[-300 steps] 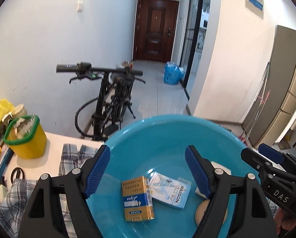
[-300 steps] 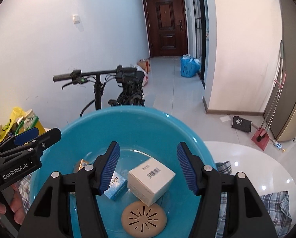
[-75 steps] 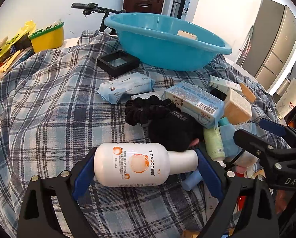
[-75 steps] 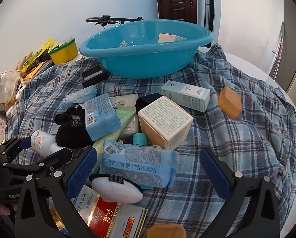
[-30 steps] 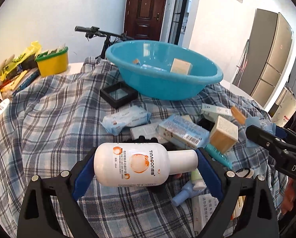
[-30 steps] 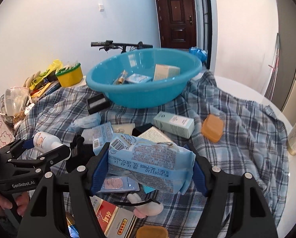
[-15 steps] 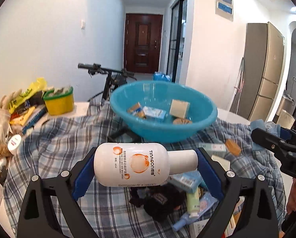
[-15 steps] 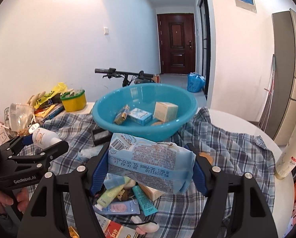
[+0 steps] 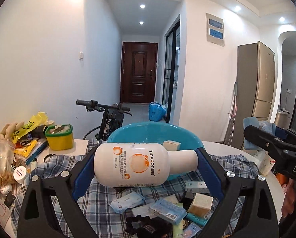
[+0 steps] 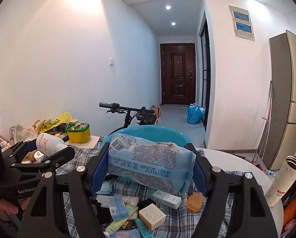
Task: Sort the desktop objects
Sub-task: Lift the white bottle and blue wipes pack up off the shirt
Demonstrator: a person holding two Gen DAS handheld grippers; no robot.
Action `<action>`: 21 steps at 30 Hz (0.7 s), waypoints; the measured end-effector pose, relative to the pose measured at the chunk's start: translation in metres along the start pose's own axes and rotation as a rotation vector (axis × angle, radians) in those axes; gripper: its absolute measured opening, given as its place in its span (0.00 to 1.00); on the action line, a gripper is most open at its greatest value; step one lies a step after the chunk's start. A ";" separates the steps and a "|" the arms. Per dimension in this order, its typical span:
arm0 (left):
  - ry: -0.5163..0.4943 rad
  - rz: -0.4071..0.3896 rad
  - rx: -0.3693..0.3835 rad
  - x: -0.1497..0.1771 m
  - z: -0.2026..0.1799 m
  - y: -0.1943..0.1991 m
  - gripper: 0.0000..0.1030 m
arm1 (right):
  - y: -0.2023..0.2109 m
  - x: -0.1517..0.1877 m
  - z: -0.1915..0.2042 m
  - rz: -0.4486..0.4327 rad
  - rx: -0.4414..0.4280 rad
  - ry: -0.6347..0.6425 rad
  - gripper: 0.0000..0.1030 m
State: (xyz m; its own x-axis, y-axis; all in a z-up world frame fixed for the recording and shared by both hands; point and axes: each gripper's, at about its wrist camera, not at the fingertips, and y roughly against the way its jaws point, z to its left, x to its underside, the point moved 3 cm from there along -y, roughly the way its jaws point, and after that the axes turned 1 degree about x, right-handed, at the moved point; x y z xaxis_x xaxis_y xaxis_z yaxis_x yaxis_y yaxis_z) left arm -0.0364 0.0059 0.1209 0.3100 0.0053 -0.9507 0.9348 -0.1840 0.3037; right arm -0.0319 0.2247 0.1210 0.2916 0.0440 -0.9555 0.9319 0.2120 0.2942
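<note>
Left gripper is clamping a white bottle endwise; right gripper is squeezing a wipes pack. Both are hanging short of the basin; the smooth bottle is risking slipping out.

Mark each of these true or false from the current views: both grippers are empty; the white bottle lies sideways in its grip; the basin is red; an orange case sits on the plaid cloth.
1. Both grippers are empty. False: the left gripper holds a white bottle, and the right gripper holds a blue wipes pack.
2. The bottle lies sideways. True.
3. The basin is red. False: the basin is blue.
4. An orange case sits on the plaid cloth. True.
</note>
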 end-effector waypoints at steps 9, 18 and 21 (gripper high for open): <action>-0.002 -0.109 -0.014 -0.034 -0.001 0.027 0.93 | 0.018 -0.028 0.003 -0.092 -0.001 0.018 0.70; -0.003 -0.193 -0.012 -0.061 0.000 0.052 0.93 | 0.039 -0.053 0.001 -0.185 0.001 0.021 0.70; 0.000 -0.223 -0.011 -0.069 -0.001 0.062 0.93 | 0.044 -0.058 0.004 -0.205 0.000 0.032 0.70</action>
State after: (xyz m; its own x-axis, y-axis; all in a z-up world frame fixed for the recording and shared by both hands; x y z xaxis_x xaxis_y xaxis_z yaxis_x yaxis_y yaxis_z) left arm 0.0006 -0.0049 0.2055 0.0954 0.0450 -0.9944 0.9821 -0.1672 0.0867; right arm -0.0069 0.2277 0.1900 0.0885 0.0309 -0.9956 0.9711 0.2196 0.0932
